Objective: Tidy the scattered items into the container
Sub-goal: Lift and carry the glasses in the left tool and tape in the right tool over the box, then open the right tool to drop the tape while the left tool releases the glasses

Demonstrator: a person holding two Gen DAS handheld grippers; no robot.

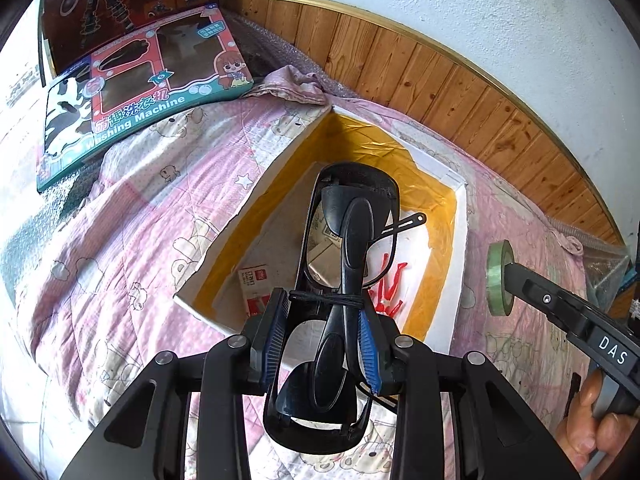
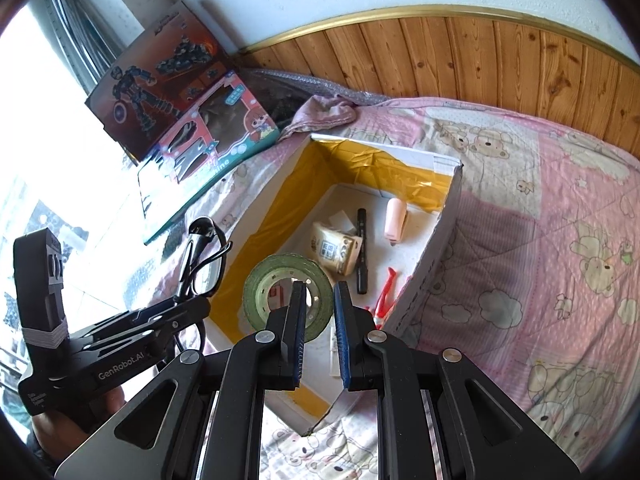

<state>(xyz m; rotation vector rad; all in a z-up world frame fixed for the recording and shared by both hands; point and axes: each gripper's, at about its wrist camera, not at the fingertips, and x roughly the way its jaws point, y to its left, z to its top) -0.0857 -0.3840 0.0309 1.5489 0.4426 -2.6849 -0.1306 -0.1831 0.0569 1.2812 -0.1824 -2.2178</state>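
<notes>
Glasses (image 1: 340, 280) with a black frame are clamped between the blue pads of the left gripper (image 1: 325, 336), folded, with a thin black cord wound round them at the pads. In the left wrist view they fill the lower middle of the frame, raised over the near edge of the box (image 1: 276, 168), a white carton lined with yellow tape that lies open on a pink quilt (image 1: 120, 240) printed with bears.

The right gripper (image 2: 318, 322) pinches the wall of a roll of green tape (image 2: 260, 284) with one finger through the hole, its jaws narrow; in the right wrist view the roll sits at the centre, held above the box's near left corner. The same roll shows at the right edge of the left wrist view, over the quilt just outside the box's wall.

Inside the box, in the right wrist view, lie a black marker (image 2: 362, 252), a tan packet (image 2: 334, 250) touching it, a pale pink tube (image 2: 395, 220) and red clips (image 2: 386, 288) near the right wall.

Two toy boxes (image 2: 188, 120) lean at the upper left of both views. A wood-panelled wall (image 2: 480, 52) runs behind the bed.
</notes>
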